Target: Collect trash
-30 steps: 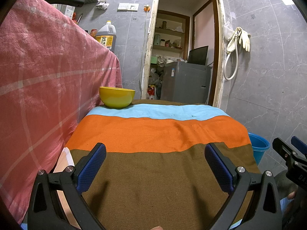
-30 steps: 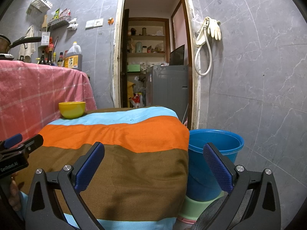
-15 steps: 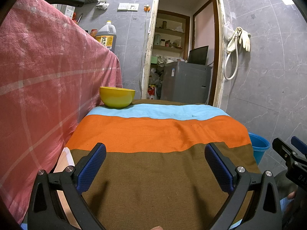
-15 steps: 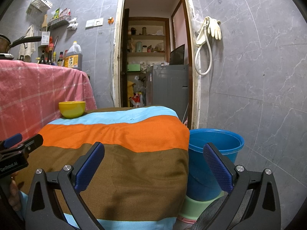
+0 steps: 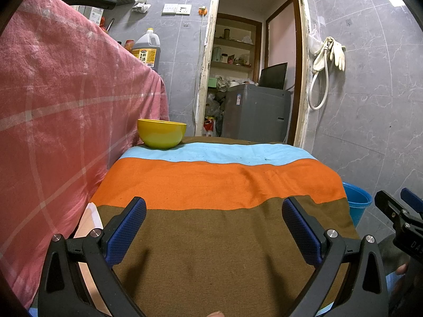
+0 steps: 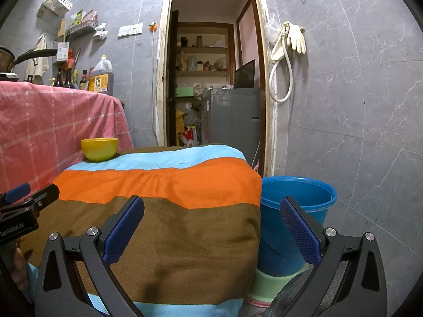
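Observation:
A yellow bowl (image 5: 161, 133) stands at the far left corner of a table covered by a striped brown, orange and light-blue cloth (image 5: 216, 182); it also shows in the right wrist view (image 6: 99, 149). A blue bucket (image 6: 293, 216) stands on the floor right of the table, its rim also showing in the left wrist view (image 5: 357, 200). My left gripper (image 5: 213, 224) is open and empty over the brown stripe near the front edge. My right gripper (image 6: 211, 223) is open and empty over the table's front right corner. No loose trash shows on the cloth.
A pink checked cloth (image 5: 66, 121) covers a higher counter on the left, with an oil jug (image 5: 146, 51) and bottles on it. An open doorway (image 6: 211, 84) behind the table leads to a grey appliance and shelves. Tiled wall (image 6: 357, 119) on the right holds hanging gloves.

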Demonstrator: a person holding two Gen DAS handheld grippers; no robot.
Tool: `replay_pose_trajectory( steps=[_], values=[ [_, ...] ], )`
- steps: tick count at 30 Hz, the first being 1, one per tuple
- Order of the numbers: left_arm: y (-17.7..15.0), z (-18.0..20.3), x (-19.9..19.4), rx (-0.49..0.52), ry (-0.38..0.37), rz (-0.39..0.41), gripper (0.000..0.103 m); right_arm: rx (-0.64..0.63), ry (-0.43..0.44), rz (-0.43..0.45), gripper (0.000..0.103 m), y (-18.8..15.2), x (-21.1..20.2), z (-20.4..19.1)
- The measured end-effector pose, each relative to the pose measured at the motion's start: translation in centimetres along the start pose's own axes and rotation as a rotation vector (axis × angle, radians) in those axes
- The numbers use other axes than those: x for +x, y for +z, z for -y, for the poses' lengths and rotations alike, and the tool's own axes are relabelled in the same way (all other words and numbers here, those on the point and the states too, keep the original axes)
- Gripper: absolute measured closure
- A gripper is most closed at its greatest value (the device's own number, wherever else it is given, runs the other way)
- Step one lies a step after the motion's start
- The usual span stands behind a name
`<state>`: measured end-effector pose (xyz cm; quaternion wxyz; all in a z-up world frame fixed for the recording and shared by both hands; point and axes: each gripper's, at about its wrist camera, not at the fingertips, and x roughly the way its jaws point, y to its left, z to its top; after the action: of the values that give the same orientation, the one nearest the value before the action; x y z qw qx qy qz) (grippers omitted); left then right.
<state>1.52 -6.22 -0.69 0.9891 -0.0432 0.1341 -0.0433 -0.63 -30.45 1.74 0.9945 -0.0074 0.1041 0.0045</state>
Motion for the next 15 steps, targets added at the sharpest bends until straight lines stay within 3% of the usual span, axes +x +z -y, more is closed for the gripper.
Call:
replay_pose_trajectory(
  steps=[15],
  values=[
    [-0.53, 0.19, -0.35, 0.001, 0.046, 0.013, 0.002, -0.002, 0.002, -0.005, 0.000, -0.03, -0.21, -0.03]
  ],
)
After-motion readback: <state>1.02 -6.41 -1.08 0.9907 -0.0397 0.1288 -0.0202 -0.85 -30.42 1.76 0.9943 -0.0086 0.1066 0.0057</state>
